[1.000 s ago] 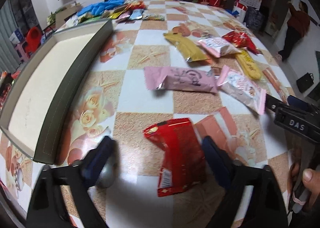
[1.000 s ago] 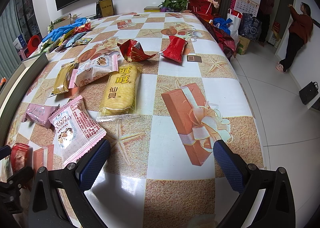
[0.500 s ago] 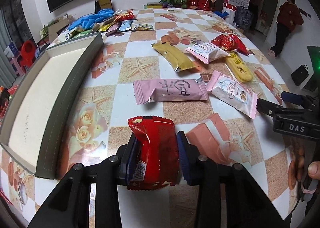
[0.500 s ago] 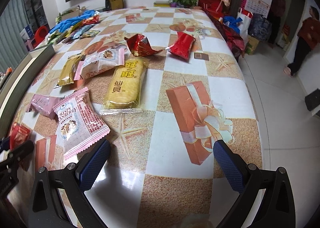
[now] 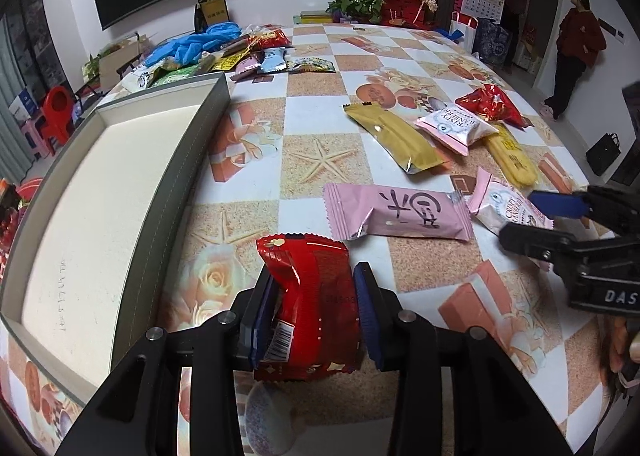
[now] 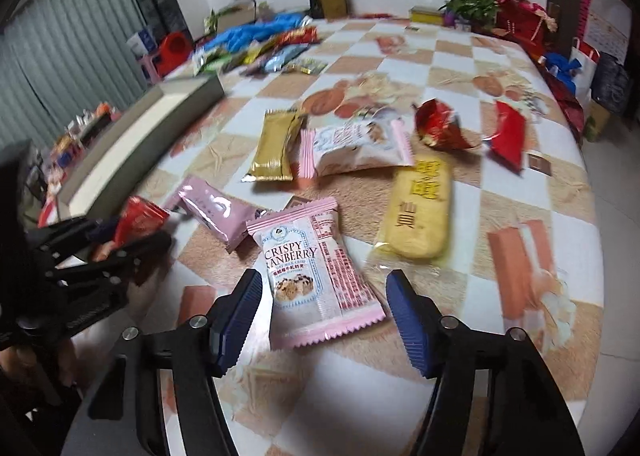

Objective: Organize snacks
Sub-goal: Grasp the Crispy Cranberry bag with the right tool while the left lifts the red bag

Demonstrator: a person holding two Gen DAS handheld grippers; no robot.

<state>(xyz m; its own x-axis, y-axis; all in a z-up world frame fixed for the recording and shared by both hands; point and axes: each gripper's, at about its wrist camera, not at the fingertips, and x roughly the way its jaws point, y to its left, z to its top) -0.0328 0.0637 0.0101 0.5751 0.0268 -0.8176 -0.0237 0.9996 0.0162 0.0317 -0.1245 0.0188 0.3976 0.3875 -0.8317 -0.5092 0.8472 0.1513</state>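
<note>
My left gripper [image 5: 316,296] is shut on a red snack packet [image 5: 312,304], held just above the table beside the long grey tray [image 5: 192,160]. It also shows in the right wrist view [image 6: 136,216]. My right gripper [image 6: 324,316] is open, its fingers on either side of a pink "Crispy Cranberry" packet [image 6: 316,272] that lies on the table; the same packet shows in the left wrist view [image 5: 508,208]. A pink bar packet [image 5: 396,212], a gold bar [image 5: 396,136] and a yellow rice-cracker packet [image 6: 420,208] lie nearby.
The grey tray's cream floor [image 5: 80,192] holds nothing. A second cranberry packet [image 6: 356,148] and two red packets [image 6: 440,124] lie farther out. A heap of snacks and blue gloves [image 5: 208,44] sits at the table's far end. A person [image 5: 576,48] stands by the wall.
My left gripper closed on the red packet and lifted it slightly. My right gripper swung left and forward over the cranberry packet, its jaws narrower than before.
</note>
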